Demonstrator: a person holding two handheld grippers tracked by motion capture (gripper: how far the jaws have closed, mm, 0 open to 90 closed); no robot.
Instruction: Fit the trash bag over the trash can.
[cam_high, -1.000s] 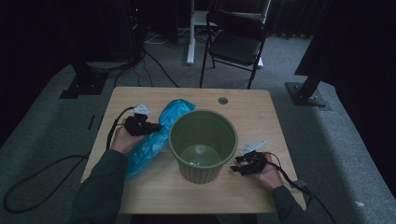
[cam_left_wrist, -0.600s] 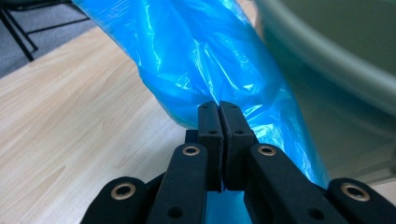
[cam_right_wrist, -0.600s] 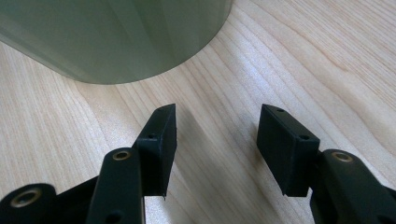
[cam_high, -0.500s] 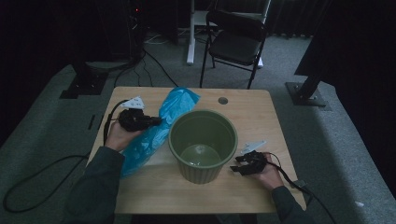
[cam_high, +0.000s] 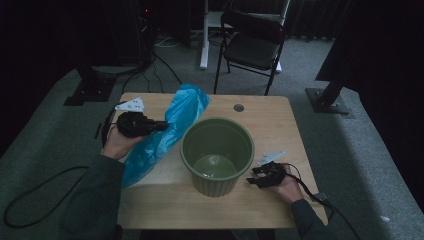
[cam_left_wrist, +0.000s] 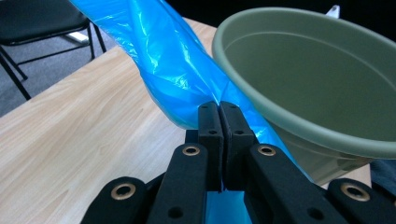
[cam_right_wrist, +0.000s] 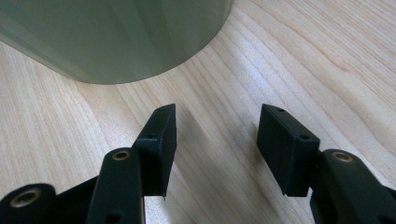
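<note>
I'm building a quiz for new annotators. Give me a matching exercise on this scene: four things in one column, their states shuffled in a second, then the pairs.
Things:
1. left gripper
2. right gripper
3. blue plastic bag
4. green bin

States:
A. upright on the table, nothing pinching it
B. jaws open, nothing between them
C. pinched, partly raised off the table
D. jaws shut on thin plastic

Pairs: 1-D, 2-B, 3-C, 4-A
</note>
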